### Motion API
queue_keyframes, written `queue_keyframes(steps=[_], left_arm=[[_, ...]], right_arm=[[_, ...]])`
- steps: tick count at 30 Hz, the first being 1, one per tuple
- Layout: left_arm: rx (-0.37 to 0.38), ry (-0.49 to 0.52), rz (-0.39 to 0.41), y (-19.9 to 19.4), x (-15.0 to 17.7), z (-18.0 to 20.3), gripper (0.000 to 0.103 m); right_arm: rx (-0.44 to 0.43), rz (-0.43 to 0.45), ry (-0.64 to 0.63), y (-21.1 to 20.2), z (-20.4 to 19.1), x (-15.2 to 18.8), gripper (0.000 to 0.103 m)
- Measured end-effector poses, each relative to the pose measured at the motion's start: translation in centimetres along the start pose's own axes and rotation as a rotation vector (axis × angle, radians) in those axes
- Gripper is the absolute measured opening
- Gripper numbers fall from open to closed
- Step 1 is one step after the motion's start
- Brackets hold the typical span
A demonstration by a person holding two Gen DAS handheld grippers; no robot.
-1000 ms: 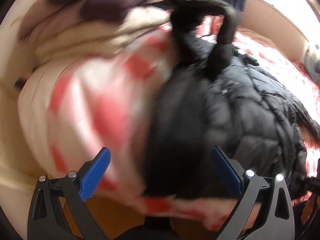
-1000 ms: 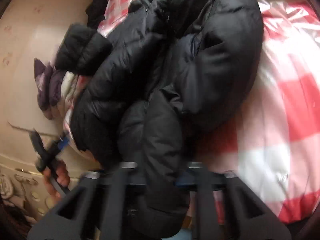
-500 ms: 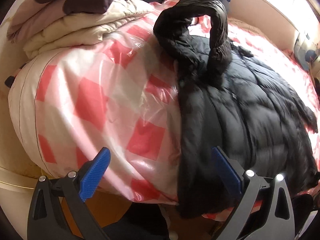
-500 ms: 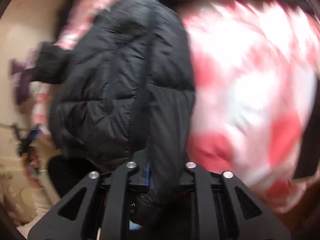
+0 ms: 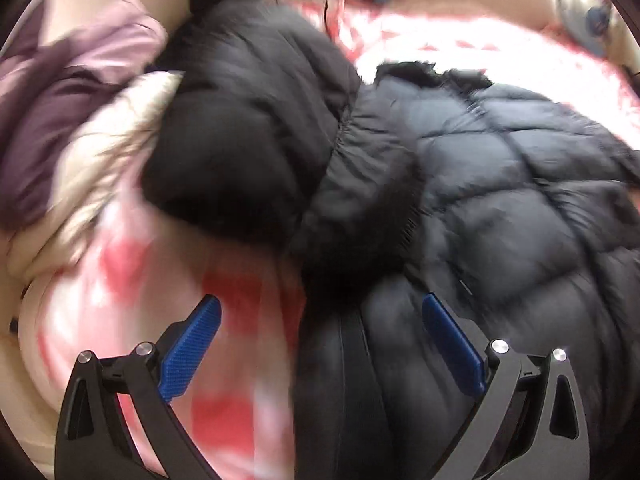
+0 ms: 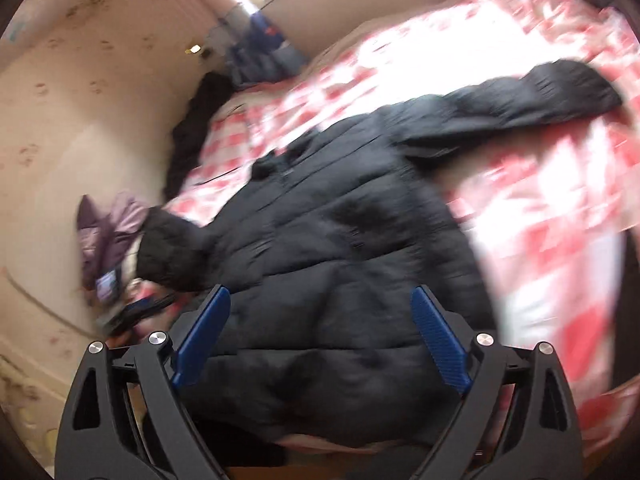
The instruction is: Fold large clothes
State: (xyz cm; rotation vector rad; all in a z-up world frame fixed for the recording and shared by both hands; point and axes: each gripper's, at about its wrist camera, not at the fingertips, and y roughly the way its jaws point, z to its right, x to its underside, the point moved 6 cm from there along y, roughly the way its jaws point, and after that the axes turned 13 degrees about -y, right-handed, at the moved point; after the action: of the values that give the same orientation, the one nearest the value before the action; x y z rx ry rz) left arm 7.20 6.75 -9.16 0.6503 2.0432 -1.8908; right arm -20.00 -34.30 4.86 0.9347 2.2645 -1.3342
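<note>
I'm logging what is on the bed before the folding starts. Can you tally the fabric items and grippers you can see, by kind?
Black puffer jacket: 1
Red-and-white checked bedcover: 1
Purple and cream folded bedding: 1 pile
Blue clothing by the wall: 1 heap, blurred
Grippers: 2, left gripper and right gripper, both open
Total: 6

On my left gripper point(image 5: 320, 344) I see two black angular arms with triangular cut-outs, each ending in a ribbed blue pad point(image 5: 192, 346), with round silver screw heads on the joints. My right gripper point(image 6: 320, 334) looks the same: matte black frames, textured blue pads point(image 6: 438, 340), and a pair of shiny screws on either side.
</note>
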Motion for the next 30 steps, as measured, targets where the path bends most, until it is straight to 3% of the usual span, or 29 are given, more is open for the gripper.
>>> queue_keyframes(steps=[1, 3, 5, 7, 8, 10, 12, 13, 15, 16, 19, 20, 21, 23, 25, 27, 29, 30], left_arm=[[-0.033, 0.003, 0.024, 0.6, -2.0, 0.1, 0.094], [0.02, -0.026, 0.157, -2.5, -6.2, -0.3, 0.093], [0.182, -0.219, 0.372, -9.8, -11.6, -4.3, 0.094], [0.227, -0.444, 0.509, -15.2, -14.4, -10.1, 0.096], [0.243, -0.52, 0.527, -16.8, -14.7, -12.4, 0.096], [0.313, -0.573, 0.562, -19.6, -14.5, -16.1, 0.096], [0.241, -0.645, 0.646, -21.8, -12.1, -19.8, 0.096], [0.244, -0.654, 0.641, -21.9, -11.1, -20.9, 0.096], [0.281, -0.576, 0.528, -19.8, -8.9, -20.2, 0.096], [0.269, -0.479, 0.436, -17.6, -7.6, -18.5, 0.096], [0.181, -0.19, 0.264, -10.8, -3.4, -12.3, 0.096], [0.204, -0.123, 0.205, -8.8, -1.7, -10.7, 0.096], [0.232, -0.078, 0.167, -7.2, -0.7, -9.0, 0.096], [0.174, -0.007, 0.159, -4.4, 0.1, -6.7, 0.096], [0.097, -0.014, 0.151, -1.6, -0.8, -5.6, 0.096], [0.062, -0.07, 0.086, 1.2, -2.0, -5.8, 0.095], [0.113, -0.159, -0.008, 3.0, -2.2, -5.8, 0.091], [0.194, -0.204, -0.053, 3.4, -2.7, -5.6, 0.08]], right_arm=[[-0.024, -0.019, 0.005, 1.1, -0.5, 0.1, 0.088], [-0.06, -0.035, 0.012, 2.0, -1.2, 1.5, 0.088], [-0.079, -0.041, 0.002, 3.0, -1.7, 1.7, 0.088], [-0.082, -0.047, 0.004, 3.8, -1.9, 1.9, 0.088], [-0.085, -0.052, 0.012, 4.0, -1.7, 2.1, 0.088], [-0.085, -0.056, 0.027, 4.3, -1.4, 2.5, 0.088], [-0.082, -0.067, 0.042, 4.8, -0.6, 2.9, 0.088], [-0.087, -0.076, 0.058, 5.0, -0.2, 3.3, 0.088], [-0.098, -0.098, 0.087, 5.3, 0.4, 4.0, 0.088], [-0.1, -0.109, 0.101, 5.8, 0.6, 4.4, 0.088], [-0.119, -0.129, 0.116, 6.8, 0.3, 5.1, 0.088], [-0.122, -0.136, 0.111, 7.2, -0.1, 5.3, 0.088], [-0.125, -0.143, 0.101, 7.4, -0.5, 5.4, 0.088], [-0.125, -0.154, 0.081, 7.9, -1.2, 5.5, 0.088], [-0.123, -0.16, 0.074, 8.2, -1.6, 5.6, 0.088], [-0.127, -0.165, 0.08, 8.5, -1.8, 5.7, 0.088], [-0.129, -0.165, 0.079, 8.4, -1.9, 5.8, 0.088], [-0.126, -0.165, 0.077, 8.5, -1.9, 6.0, 0.088]])
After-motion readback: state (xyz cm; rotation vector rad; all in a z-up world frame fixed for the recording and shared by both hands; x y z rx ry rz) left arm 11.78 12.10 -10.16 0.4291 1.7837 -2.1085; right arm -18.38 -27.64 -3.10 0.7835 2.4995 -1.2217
